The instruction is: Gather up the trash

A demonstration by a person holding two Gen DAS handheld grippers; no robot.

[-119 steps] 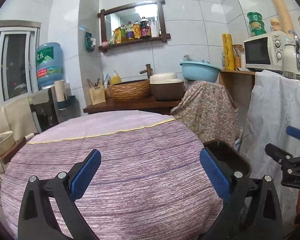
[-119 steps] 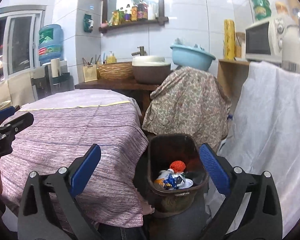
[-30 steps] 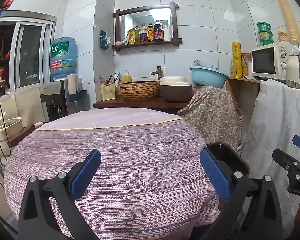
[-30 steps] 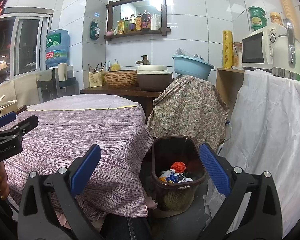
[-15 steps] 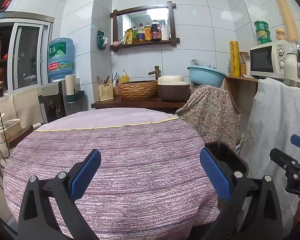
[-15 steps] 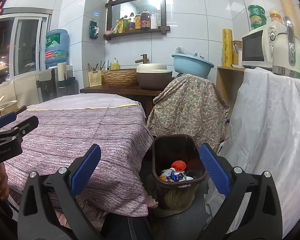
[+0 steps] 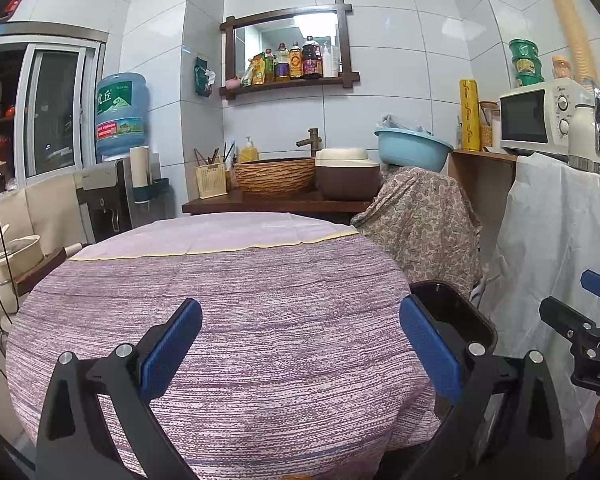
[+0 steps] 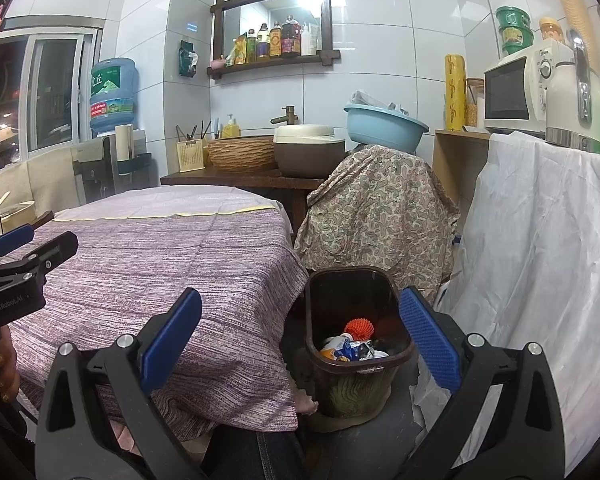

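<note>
**Holding both grippers empty beside the bin**

Facing you, the round table (image 7: pixel 228 312) under its purple striped cloth fills most of the left view. The dark brown trash bin (image 8: pixel 356 364) stands on the floor just beside the table's right edge. Your left gripper (image 7: pixel 300 344) hangs over the cloth, jaws spread wide, gripping nothing. Your right gripper (image 8: pixel 300 340) is likewise agape above the bin. Inside it lie crumpled wrappers (image 8: pixel 350 350) and an orange ball (image 8: pixel 359 327).
</note>
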